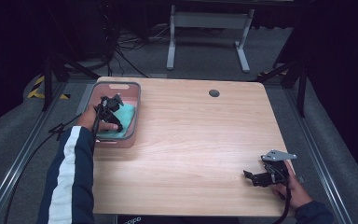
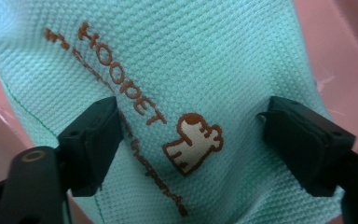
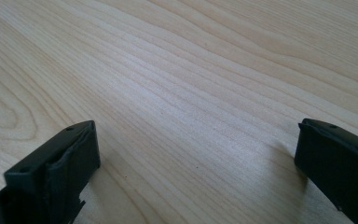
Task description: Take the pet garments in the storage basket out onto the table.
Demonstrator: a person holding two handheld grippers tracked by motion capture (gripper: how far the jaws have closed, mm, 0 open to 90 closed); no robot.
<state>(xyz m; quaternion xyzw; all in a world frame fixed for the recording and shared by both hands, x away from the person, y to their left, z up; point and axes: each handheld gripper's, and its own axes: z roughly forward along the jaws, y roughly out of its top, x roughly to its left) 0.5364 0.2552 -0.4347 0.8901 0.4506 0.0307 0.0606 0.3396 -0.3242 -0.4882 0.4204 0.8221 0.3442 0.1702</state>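
Towel (image 2: 177, 70) (teal, printed lettering) lying in pink bin (image 1: 135, 100) near table's (image 1: 200, 140) far left corner, straddled by left gripper (image 1: 113, 105), jaws apart. Could pinch just one layer. Right gripper (image 1: 256, 178) idle, wide, near right edge.

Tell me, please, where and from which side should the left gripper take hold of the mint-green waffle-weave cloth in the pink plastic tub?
Probably from straight above, at the middle fold beside the embroidered dog: the mint-green waffle-weave cloth lies flat in the pink plastic tub, whose walls block the sides. The left gripper is open, one jaw either side of that spot.
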